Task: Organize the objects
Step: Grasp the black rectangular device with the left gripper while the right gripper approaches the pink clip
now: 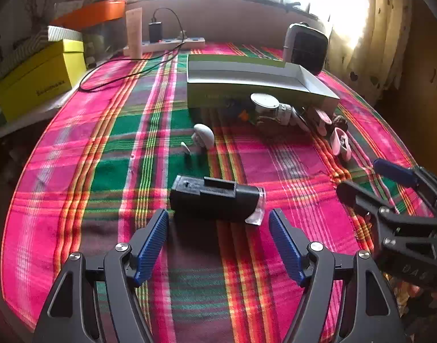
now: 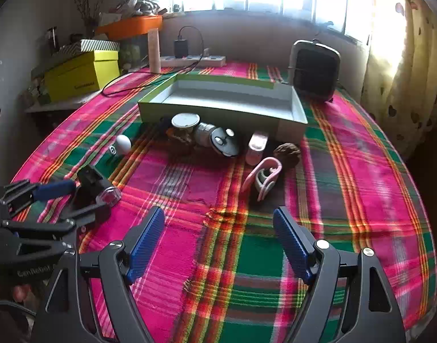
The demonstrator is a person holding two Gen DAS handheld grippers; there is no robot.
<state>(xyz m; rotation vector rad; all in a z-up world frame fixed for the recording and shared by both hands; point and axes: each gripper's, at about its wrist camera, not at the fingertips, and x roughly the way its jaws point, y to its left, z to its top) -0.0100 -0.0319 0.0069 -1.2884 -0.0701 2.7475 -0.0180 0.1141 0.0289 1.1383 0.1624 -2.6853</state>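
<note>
A black boxy device with a clear end (image 1: 217,201) lies on the plaid cloth just ahead of my open left gripper (image 1: 218,224); it also shows in the right wrist view (image 2: 97,190). My right gripper (image 2: 218,225) is open and empty above the cloth, short of a pink clip (image 2: 264,181). An open green-and-white tray (image 2: 292,111) stands behind a cluster: a white-lidded jar (image 2: 185,121), a black-and-white round item (image 2: 224,141), a pink case (image 2: 257,144), a walnut (image 2: 287,153). A white egg-shaped item (image 2: 123,144) lies to the left.
A black heater (image 2: 315,71) stands at the back right. A power strip with a charger and cable (image 2: 190,58) and a tall tube (image 2: 154,51) stand at the back. Yellow (image 2: 81,75) and orange boxes (image 2: 130,25) sit on a side shelf at left. A curtain (image 2: 395,57) hangs at right.
</note>
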